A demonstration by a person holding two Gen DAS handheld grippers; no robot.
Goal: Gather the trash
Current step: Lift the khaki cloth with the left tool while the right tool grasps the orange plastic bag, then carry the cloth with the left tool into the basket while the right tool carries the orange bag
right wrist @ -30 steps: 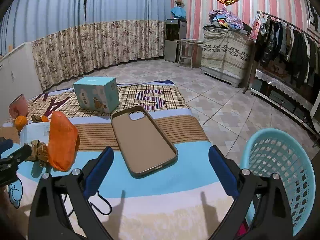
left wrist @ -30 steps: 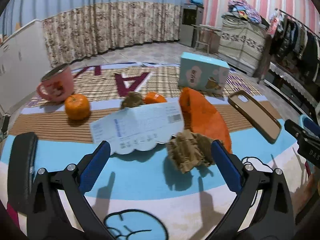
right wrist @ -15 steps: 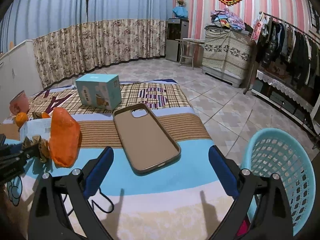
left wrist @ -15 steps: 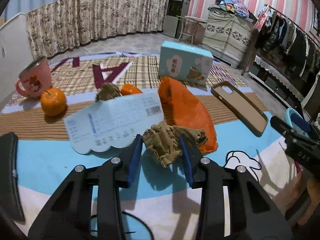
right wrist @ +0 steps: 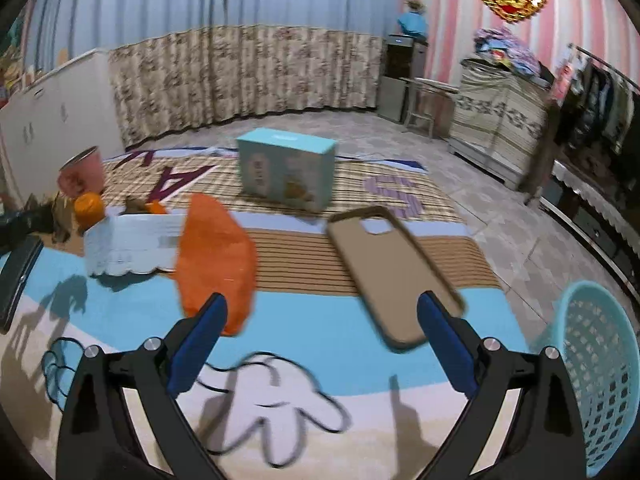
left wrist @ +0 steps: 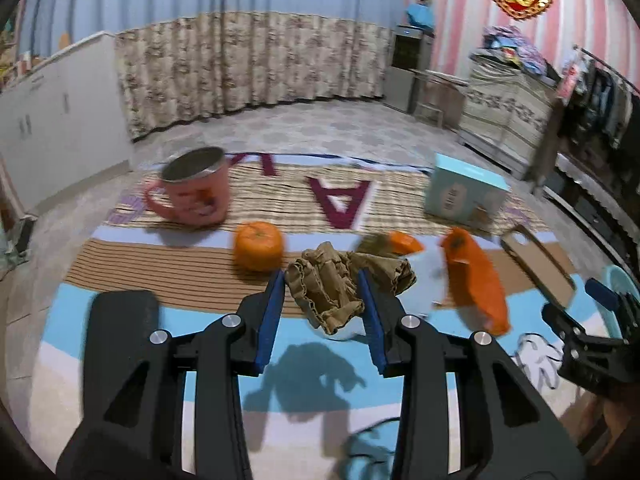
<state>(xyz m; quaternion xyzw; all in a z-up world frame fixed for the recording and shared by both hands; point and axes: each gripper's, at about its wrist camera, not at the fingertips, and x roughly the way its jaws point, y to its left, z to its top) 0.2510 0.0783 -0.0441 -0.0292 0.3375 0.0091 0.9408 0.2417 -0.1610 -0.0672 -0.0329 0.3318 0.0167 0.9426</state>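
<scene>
My left gripper (left wrist: 323, 286) is shut on a crumpled brown paper wad (left wrist: 332, 286) and holds it lifted above the mat. An orange plastic bag (left wrist: 476, 280) lies to its right; it also shows in the right wrist view (right wrist: 216, 256). A pale blue paper slip (right wrist: 132, 246) lies left of the bag, with another brown scrap and orange peel (left wrist: 394, 244) behind it. My right gripper (right wrist: 320, 330) is open and empty, low over the mat between the bag and a brown phone case (right wrist: 390, 272). A light blue mesh basket (right wrist: 600, 380) stands off the mat's right edge.
A pink mug (left wrist: 196, 190), a whole orange (left wrist: 258, 246) and a light blue box (left wrist: 464, 196) stand on the mat. A black flat object (left wrist: 120, 340) lies at front left. Tiled floor, curtains, furniture and a clothes rack surround the mat.
My left gripper closed on the brown wad, lifted it and swung left. My right gripper moved left toward the orange bag and stayed open.
</scene>
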